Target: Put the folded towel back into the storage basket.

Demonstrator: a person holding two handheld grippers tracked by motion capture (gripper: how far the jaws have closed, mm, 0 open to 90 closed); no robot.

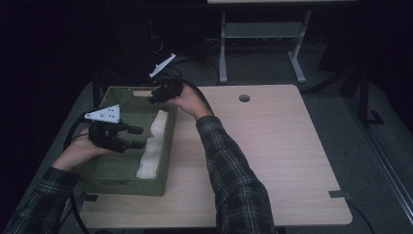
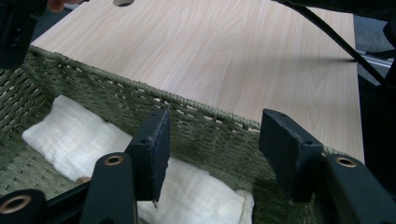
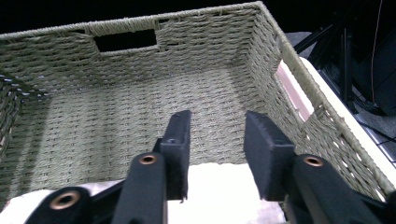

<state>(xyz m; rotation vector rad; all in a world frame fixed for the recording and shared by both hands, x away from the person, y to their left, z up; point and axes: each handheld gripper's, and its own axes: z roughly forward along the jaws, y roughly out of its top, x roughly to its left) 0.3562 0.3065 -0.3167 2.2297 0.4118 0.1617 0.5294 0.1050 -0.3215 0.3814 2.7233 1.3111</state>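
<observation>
A white folded cloth (image 1: 152, 145) lies along the right inner wall of the green woven basket (image 1: 127, 183) as both grippers hang above it with nothing between their jaws. The left gripper (image 1: 138, 138) stands fairly wide over the cloth's middle; the right gripper (image 1: 152, 96), partly parted, sits over its far end. The placing step looks complete, and the next move likely calls for lifting both hands clear without snagging the cloth.

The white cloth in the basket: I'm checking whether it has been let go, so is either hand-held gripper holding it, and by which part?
Nothing is held. Both the left hand-held gripper and the right hand-held gripper stand open above the white cloth, which lies in the woven basket.
</observation>
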